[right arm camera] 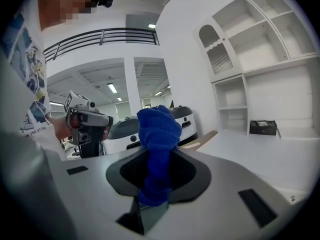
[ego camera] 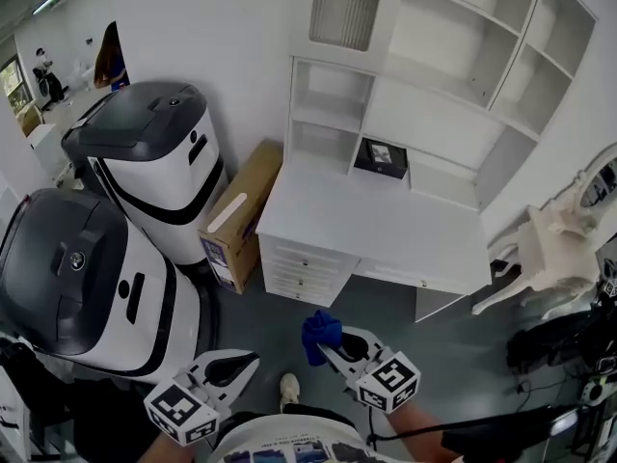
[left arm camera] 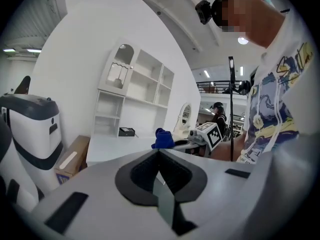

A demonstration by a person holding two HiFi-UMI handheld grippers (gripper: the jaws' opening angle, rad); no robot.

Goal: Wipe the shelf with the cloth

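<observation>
Right gripper point(right arm camera: 159, 156): the jaws pinch the blue cloth point(right arm camera: 157, 134), which stands bunched above the tips. The right gripper view shows the clamped fold; the head view shows only a blue wad ahead of the gripper.

Left gripper point(left arm camera: 159, 151): the jaws are pressed together with nothing between them (read in the left gripper view).

Only the head view gives the layout. Both grippers are near, over the grey floor point(ego camera: 386, 307), well apart from the white shelf point(ego camera: 424, 75) on the far desk point(ego camera: 386, 230). A black box point(ego camera: 380, 157) sits at the shelf's base.
</observation>
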